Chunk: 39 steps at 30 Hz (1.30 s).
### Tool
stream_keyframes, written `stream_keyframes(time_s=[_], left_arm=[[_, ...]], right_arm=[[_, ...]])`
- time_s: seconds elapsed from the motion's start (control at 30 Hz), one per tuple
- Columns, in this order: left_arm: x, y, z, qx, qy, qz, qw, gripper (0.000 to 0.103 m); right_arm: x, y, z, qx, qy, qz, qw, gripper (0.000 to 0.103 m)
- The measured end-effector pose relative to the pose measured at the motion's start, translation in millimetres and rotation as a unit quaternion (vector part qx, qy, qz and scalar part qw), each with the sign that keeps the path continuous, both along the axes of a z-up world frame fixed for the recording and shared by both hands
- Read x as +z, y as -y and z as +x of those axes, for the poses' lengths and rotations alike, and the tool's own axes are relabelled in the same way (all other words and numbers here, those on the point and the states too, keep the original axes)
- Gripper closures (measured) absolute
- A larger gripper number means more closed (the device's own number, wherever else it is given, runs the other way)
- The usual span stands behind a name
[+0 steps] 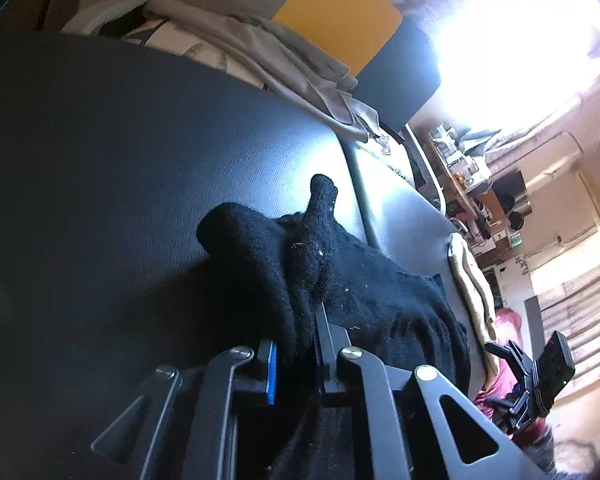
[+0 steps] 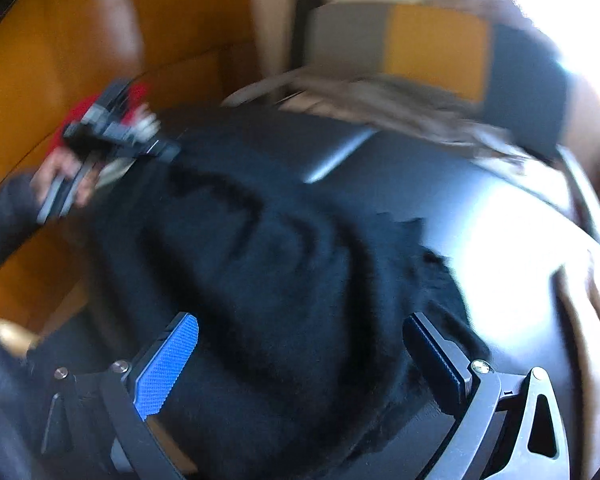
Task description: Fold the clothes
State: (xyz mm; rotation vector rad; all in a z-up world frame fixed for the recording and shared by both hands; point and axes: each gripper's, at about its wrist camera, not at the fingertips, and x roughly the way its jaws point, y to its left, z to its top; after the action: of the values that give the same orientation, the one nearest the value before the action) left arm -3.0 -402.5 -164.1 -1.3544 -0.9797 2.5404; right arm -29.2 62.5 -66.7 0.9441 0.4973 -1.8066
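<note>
The left gripper (image 1: 296, 344) is clamped narrow on a bunched fold of the black knit garment (image 1: 340, 280), which sticks up past its fingertips and trails off to the right over the dark table (image 1: 120, 152). The right gripper (image 2: 300, 360) stands wide, nothing pinched; the garment lies spread on the table under and between its blue-padded fingers (image 2: 168, 364). Beige clothes (image 1: 284, 64) are heaped at the table's far edge.

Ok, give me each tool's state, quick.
Left tool: closed on the black garment.
Right tool: open, holding nothing, garment beneath it.
</note>
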Motion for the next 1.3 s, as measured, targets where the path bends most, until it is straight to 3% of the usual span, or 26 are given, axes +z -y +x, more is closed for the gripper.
stream_keyframes(time_s=[0.17, 0.33, 0.57, 0.83, 1.07, 1.23, 1.3], left_arm=[[31, -6, -2, -0.016, -0.002, 0.001, 0.9999, 0.091], [62, -27, 4, -0.031, -0.010, 0.040, 0.9987, 0.091], [100, -91, -3, -0.058, -0.018, 0.097, 0.9934, 0.091], [124, -176, -21, -0.073, -0.020, 0.112, 0.9908, 0.091], [110, -244, -54, -0.088, 0.005, 0.122, 0.9887, 0.091], [66, -279, -85, -0.094, 0.060, 0.109, 0.9878, 0.091], [47, -284, -95, -0.092, 0.085, 0.114, 0.9855, 0.091]], right_arm=[[-32, 15, -25, 0.056, 0.046, 0.058, 0.996, 0.000], [-65, 15, -37, 0.065, 0.038, 0.108, 0.991, 0.000], [-71, -1, -30, 0.058, 0.021, 0.048, 0.997, 0.000], [-76, -15, -22, 0.043, 0.008, 0.003, 0.999, 0.000], [-77, -27, -24, 0.042, 0.010, -0.016, 0.999, 0.000], [-79, -33, -22, 0.042, 0.013, -0.023, 0.999, 0.000], [-84, -35, -38, 0.043, 0.013, -0.024, 0.999, 0.000]])
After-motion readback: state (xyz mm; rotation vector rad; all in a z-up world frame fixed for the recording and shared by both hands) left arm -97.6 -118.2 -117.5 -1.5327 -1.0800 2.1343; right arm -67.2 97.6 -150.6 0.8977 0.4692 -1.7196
